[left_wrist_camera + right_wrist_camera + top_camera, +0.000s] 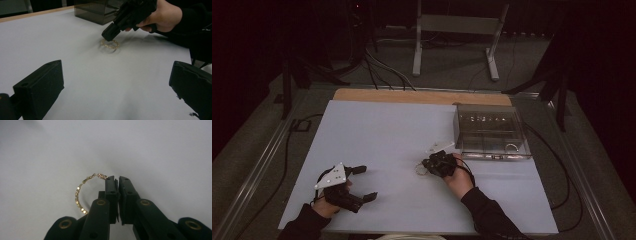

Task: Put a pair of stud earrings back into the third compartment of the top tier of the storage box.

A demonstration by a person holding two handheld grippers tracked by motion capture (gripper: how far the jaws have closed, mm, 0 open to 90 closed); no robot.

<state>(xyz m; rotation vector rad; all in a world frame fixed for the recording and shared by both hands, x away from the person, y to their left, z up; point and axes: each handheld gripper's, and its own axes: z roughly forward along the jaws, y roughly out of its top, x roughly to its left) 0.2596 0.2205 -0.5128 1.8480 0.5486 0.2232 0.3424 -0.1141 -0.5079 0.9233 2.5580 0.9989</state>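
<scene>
The right gripper has its jaws clenched together at the rim of a gold bracelet, which lies flat on the bench near the middle and curves off to the left of the jaws in the right gripper view. Whether a link is actually pinched cannot be told; the chain passes under or between the tips. In my judgement a good pick-up calls for a slow, straight lift, watching that the thin chain comes up with the jaws rather than slipping out.

The left gripper rests at the near left of the bench with jaws released and spread wide, nothing between them, well apart from the bracelet.

To the far right stands a clear plastic box, near the right gripper, its walls the only obstacle. The rest of the pale surface lies open, with the near and right edges of the bench well off.
</scene>
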